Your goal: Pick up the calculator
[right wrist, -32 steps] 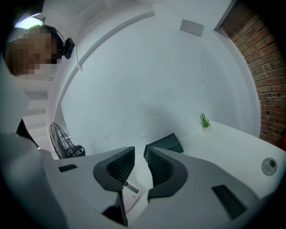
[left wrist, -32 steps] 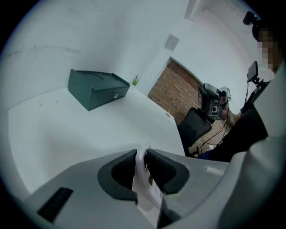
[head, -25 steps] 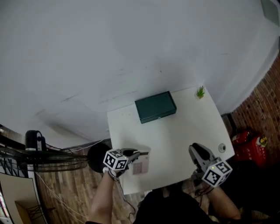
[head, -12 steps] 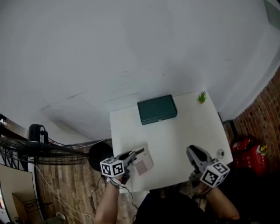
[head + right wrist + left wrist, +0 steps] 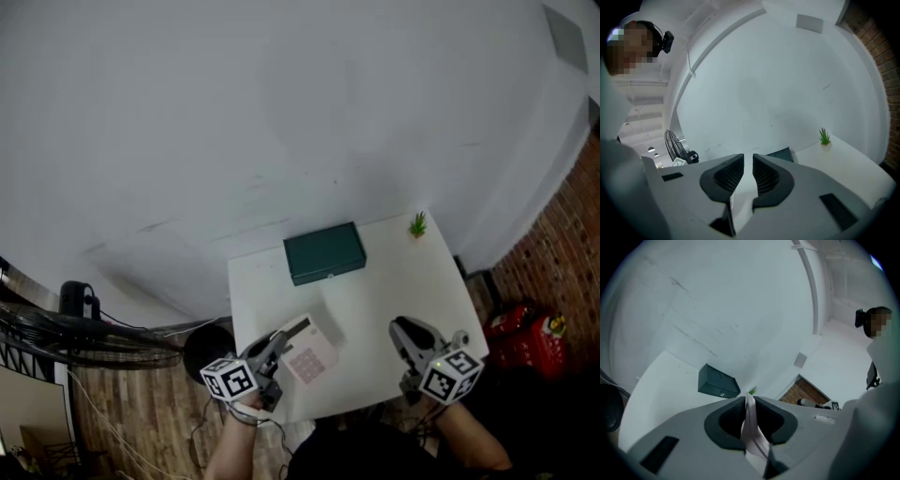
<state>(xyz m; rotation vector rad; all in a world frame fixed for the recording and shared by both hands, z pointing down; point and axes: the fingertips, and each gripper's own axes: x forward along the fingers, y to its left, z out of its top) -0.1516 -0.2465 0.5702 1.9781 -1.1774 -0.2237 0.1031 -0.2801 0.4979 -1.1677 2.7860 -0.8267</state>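
Calculator (image 5: 308, 353): clamped edge-on in the left claw (image 5: 279, 338), above the tabletop (image 5: 380, 281). Right claw (image 5: 403, 330): empty, jaws narrowly apart, just closing.

Left hand-held gripper (image 5: 277, 341) has lifted the calculator (image 5: 311, 354)

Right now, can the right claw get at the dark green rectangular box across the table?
Probably yes: bare white table lies between the right claw and the dark green box; the claw's empty jaws have just been closing.
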